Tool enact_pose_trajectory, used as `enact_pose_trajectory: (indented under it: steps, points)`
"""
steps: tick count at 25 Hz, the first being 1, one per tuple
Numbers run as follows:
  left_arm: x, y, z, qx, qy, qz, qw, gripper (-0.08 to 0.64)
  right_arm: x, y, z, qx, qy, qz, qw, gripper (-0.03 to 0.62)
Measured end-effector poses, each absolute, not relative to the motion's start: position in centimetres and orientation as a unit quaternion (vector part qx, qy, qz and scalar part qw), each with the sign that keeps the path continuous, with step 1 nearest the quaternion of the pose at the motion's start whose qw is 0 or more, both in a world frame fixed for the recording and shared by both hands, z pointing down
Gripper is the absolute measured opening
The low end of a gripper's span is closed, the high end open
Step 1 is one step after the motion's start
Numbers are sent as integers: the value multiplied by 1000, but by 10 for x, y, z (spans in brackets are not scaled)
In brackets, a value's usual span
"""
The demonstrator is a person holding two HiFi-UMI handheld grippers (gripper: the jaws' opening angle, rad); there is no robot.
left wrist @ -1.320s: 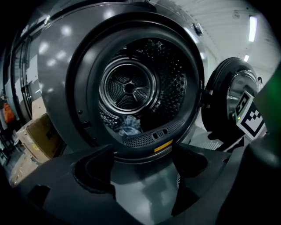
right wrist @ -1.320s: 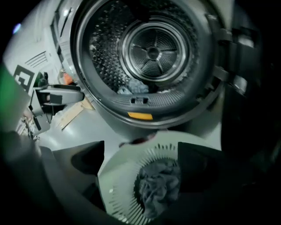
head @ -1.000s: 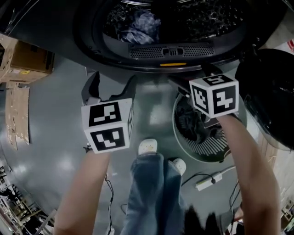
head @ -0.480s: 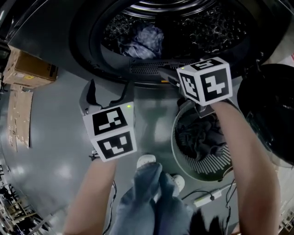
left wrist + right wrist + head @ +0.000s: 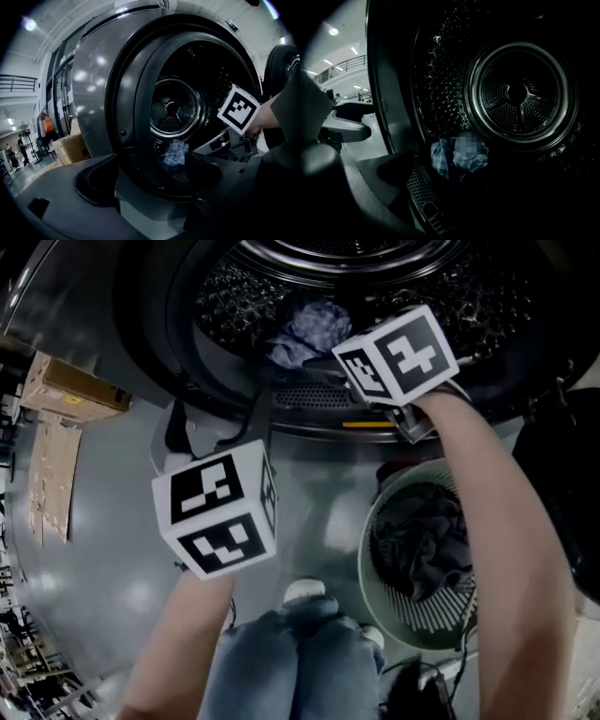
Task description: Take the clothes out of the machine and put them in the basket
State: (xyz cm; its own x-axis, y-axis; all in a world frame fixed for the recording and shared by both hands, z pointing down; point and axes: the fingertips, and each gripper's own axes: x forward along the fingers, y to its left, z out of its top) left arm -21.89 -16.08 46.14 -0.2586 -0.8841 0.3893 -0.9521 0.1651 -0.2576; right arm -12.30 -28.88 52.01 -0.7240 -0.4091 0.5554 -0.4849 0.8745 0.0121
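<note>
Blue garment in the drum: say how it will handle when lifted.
The blue garment lies crumpled in soft folds, so it will likely hang limp. It looks small and thin, probably light. Loose ends may drag on the drum.

Blue garment (image 5: 309,329) crumpled in drum (image 5: 450,296) — basket (image 5: 427,610) (dark clothes (image 5: 422,540)) below.

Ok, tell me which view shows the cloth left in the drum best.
The right gripper view: the cloth sits close and large in the middle, at the bottom of the drum, though dim. The head view shows the cloth smaller, from above; the left gripper view shows it small and distant.
</note>
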Motion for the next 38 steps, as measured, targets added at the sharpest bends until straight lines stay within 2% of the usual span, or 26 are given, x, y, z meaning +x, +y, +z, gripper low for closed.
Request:
enact_pose_trajectory:
  steps: [9, 14, 18, 19, 20, 21, 22, 28, 32, 38]
  points:
    - [-230, -163, 476, 567, -787, 234, 71, 417, -158, -326, 558, 191, -918, 133, 322, 488]
    - [-232, -167, 479, 535, -806, 246, 59, 419, -170, -329, 602, 174, -887, 139, 406, 485]
    - [-233, -167, 479, 535, -806, 247, 52, 419, -176, -332, 613, 160, -870, 175, 431, 474]
    - [-233, -167, 480, 537, -805, 249, 51, 417, -174, -331, 615, 159, -866, 183, 437, 426]
    - [-232, -167, 480, 538, -803, 249, 50, 417, -172, -329, 617, 160, -863, 186, 443, 317]
    - [-232, -166, 480, 540, -803, 249, 50, 418, -170, -328, 618, 160, -861, 184, 446, 114]
    - [-232, -167, 480, 541, -802, 248, 50, 418, -169, -326, 617, 159, -863, 181, 444, 66]
    - [-230, -165, 481, 556, -790, 249, 65, 417, -159, -321, 585, 178, -903, 151, 361, 51]
    - [-229, -164, 475, 575, -780, 224, 106, 417, -149, -309, 554, 203, -923, 142, 294, 49]
    - [-230, -162, 475, 577, -769, 239, 136, 417, -125, -275, 518, 239, -938, 112, 224, 49]
